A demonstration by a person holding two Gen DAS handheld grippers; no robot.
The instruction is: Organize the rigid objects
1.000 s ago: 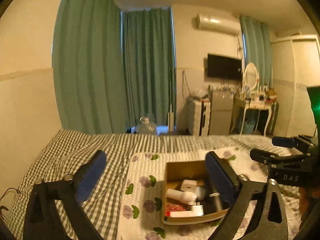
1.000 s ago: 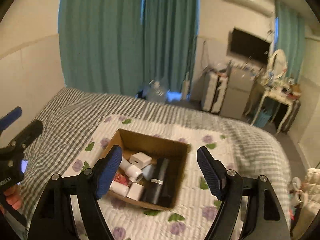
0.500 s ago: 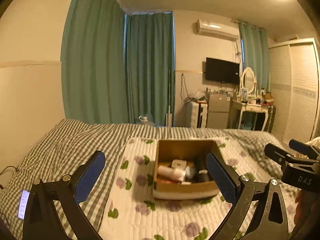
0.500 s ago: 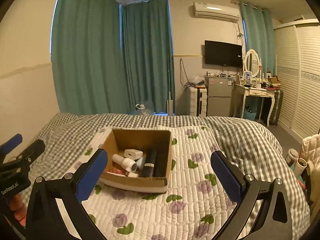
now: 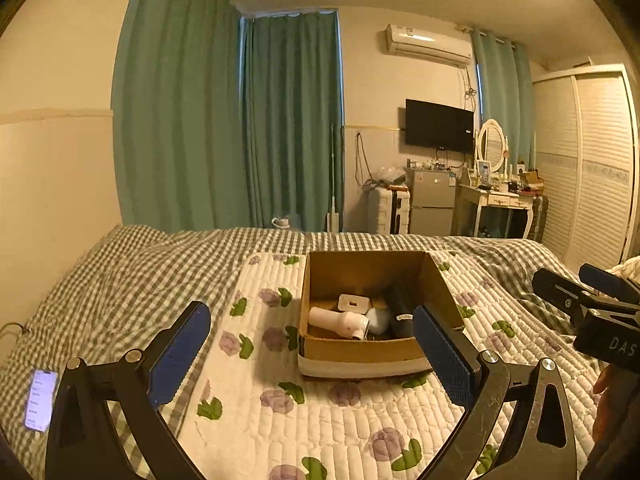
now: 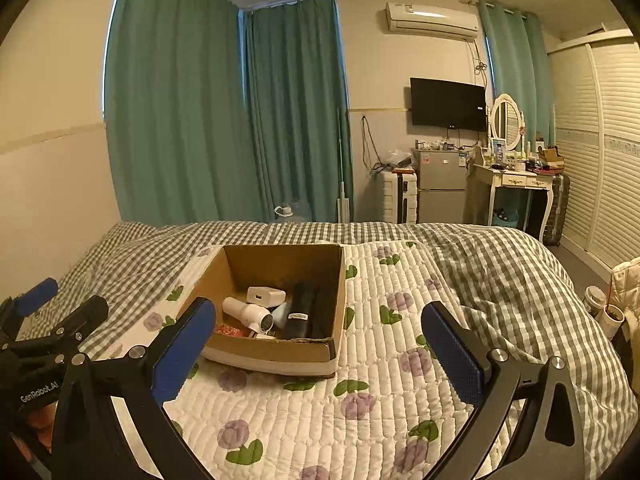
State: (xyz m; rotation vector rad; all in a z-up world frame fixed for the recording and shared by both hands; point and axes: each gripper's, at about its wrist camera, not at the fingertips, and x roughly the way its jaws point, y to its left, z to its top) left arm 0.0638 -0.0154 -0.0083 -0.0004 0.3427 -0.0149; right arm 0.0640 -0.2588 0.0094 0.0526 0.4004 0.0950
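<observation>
Quilted floral pad [image 6: 360,420] over checked bedspread [image 6: 500,272], bare quilt on every side of square cardboard box [image 6: 276,350] holding white cylinder [image 6: 248,314], black tube [image 6: 300,312], white charger block [image 6: 266,295], box at twelve o'clock of left gripper [image 5: 312,354], at eleven o'clock of right gripper [image 6: 320,354], whose jaws have just been opening, both spread wide, nothing between the padded jaws

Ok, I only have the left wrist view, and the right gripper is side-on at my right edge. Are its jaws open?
Observer: Yes. The right gripper stands wide open; its jaws have just been opening, and nothing is between them.
Operator: Does the box's front wall hide anything from me?
Observer: A red packet lies in the near left corner of the cardboard box, beside the white cylinder.
Operator: Anything past the bed's right side?
Observer: Two cups stand on the floor there.
</observation>
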